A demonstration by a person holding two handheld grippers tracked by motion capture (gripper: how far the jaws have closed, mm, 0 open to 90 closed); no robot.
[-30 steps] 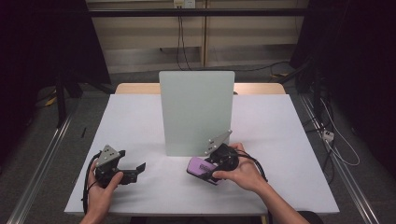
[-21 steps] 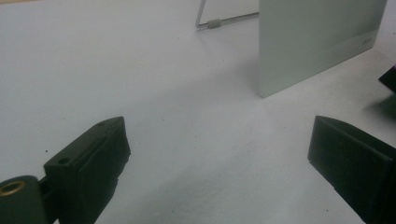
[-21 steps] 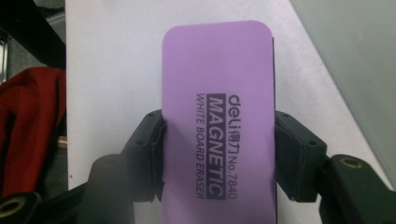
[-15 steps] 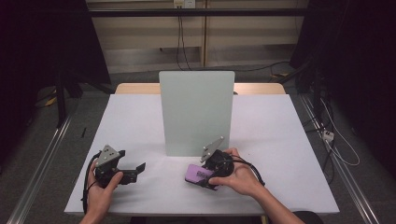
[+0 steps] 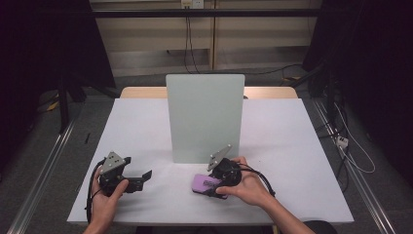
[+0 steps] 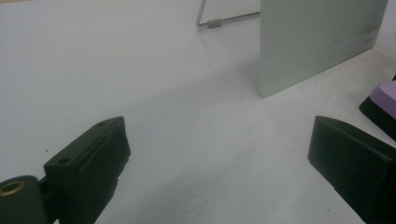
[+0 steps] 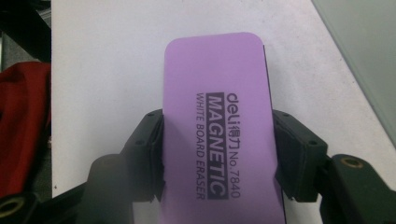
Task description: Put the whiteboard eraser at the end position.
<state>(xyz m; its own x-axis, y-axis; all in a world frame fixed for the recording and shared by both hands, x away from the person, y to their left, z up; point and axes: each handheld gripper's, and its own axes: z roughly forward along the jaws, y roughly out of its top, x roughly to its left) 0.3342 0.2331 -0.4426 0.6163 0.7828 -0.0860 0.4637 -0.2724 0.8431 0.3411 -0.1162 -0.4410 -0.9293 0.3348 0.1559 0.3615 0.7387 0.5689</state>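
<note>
A purple whiteboard eraser with black print lies between the two black jaws of my right gripper, which press on its long sides. From above, the eraser is low over the white table, just in front of an upright pale board. My right gripper is shut on it. My left gripper is at the front left, held low over the table. Its jaws are wide apart with nothing between them. From there the eraser shows at the right edge.
The upright board stands mid-table on a wire stand behind it. Red fabric hangs past the table's near edge. Bare white table lies left of the board and between the two grippers.
My right gripper has carried the eraser slightly left and toward the near edge. The left gripper has stayed in place, open.
</note>
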